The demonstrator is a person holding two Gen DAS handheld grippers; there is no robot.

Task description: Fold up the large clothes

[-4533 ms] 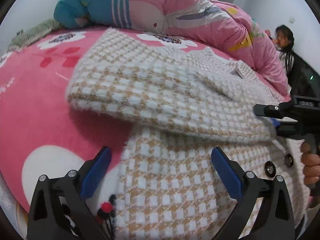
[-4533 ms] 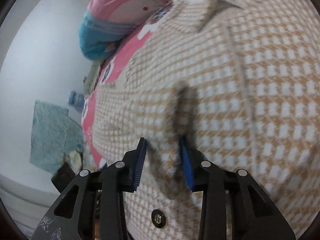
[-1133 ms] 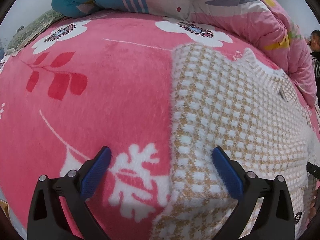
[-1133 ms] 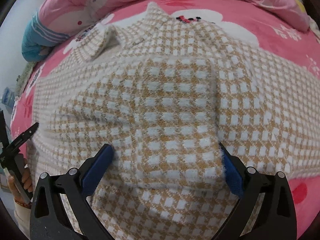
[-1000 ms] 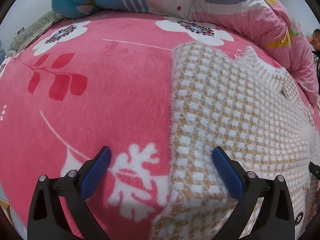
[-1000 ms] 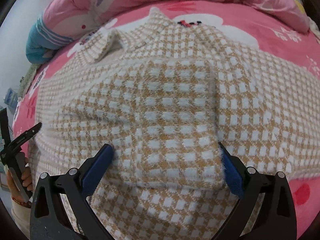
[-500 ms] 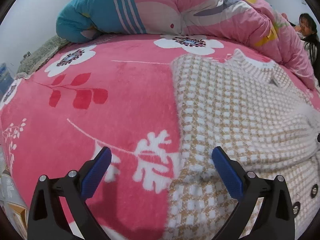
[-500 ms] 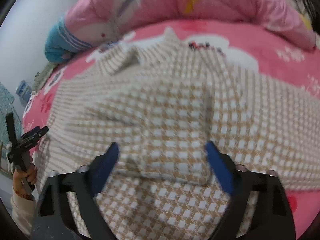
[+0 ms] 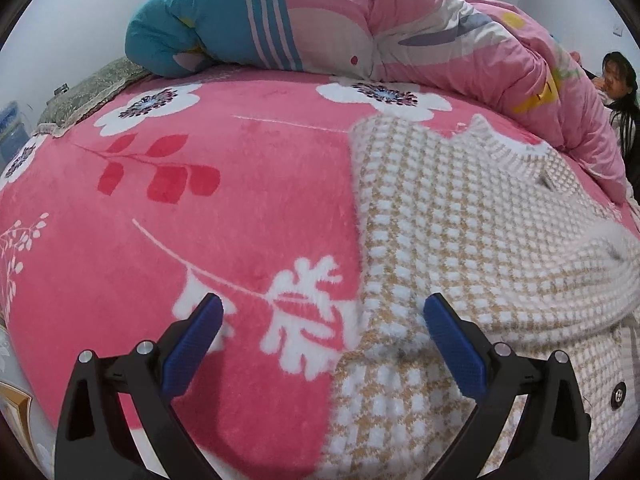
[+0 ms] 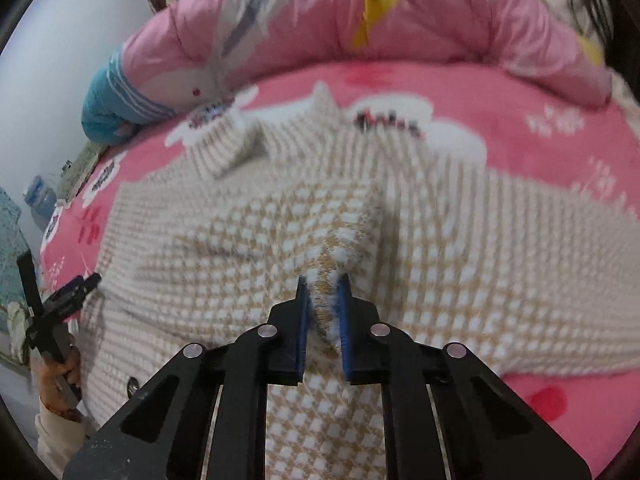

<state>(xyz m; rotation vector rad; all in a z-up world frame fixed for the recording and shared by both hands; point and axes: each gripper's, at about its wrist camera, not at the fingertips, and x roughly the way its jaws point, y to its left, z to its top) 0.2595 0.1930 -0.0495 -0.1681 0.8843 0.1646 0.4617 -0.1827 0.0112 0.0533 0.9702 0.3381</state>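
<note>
Right gripper (image 10: pixel 323 292) is closing its jaws on the sleeve cuff (image 10: pixel 340 252) of the checked cardigan (image 10: pixel 460 240) spread across the pink bed (image 9: pixel 240 208), while the left gripper (image 9: pixel 318 320) hangs wide apart over the cardigan's near-left edge, holding nothing.

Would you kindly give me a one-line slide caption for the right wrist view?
Right gripper closing on a pinched fold of the checked cardigan spread over the pink floral blanket.

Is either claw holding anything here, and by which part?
Right claw is closing on a pinched-up ridge of the checked cardigan, mid-garment. Left claw is open, holding nothing.
</note>
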